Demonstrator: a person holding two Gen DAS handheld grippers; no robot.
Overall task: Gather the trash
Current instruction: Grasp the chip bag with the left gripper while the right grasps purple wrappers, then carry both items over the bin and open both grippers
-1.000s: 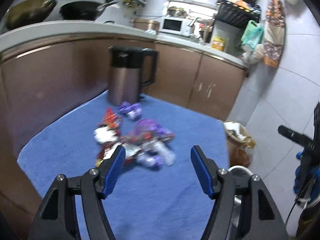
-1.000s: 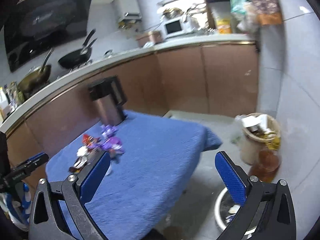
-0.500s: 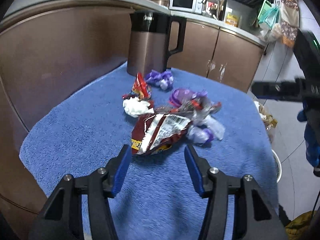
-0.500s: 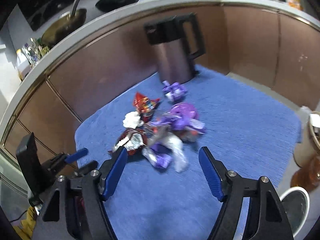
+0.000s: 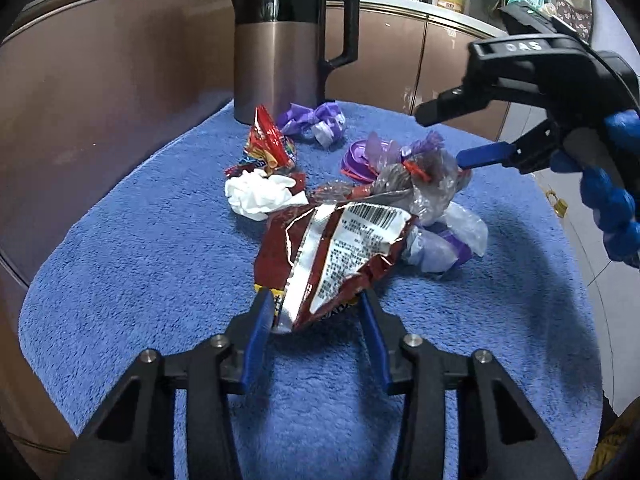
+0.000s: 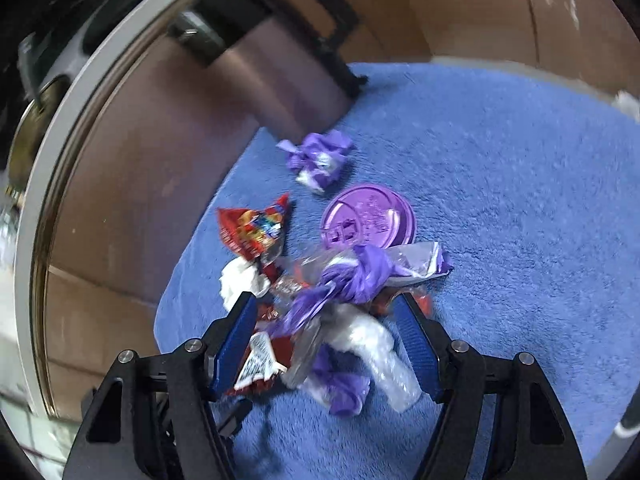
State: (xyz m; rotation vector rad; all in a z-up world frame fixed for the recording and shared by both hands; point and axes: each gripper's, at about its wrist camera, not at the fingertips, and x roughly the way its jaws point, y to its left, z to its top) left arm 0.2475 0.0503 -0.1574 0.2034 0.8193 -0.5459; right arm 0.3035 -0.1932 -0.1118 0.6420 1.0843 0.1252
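A heap of trash lies on a blue towel (image 5: 132, 264). It holds a dark red chip bag (image 5: 332, 252), a white tissue (image 5: 256, 194), a red candy wrapper (image 5: 268, 144), a purple lid (image 6: 366, 216) and purple and clear wrappers (image 6: 352, 272). My left gripper (image 5: 316, 312) is low over the towel. Its jaws are closing and the chip bag's near end lies between them, uncrushed. My right gripper (image 6: 325, 312) hangs over the heap from the other side, open, its fingers astride the purple and clear wrappers. It also shows in the left wrist view as the right gripper (image 5: 456, 136), held by a blue-gloved hand (image 5: 612, 196).
A brown and black kettle (image 5: 280, 48) stands at the towel's far edge, just behind a crumpled purple wrapper (image 5: 316, 122). Brown cabinet fronts (image 5: 100, 80) wrap around the far and left sides. The towel's right edge drops to a tiled floor (image 5: 592, 264).
Both grippers came down onto the heap. The left jaws narrowed around the chip bag's end. The right gripper swung in from beside the table and its jaws narrowed over the wrappers.
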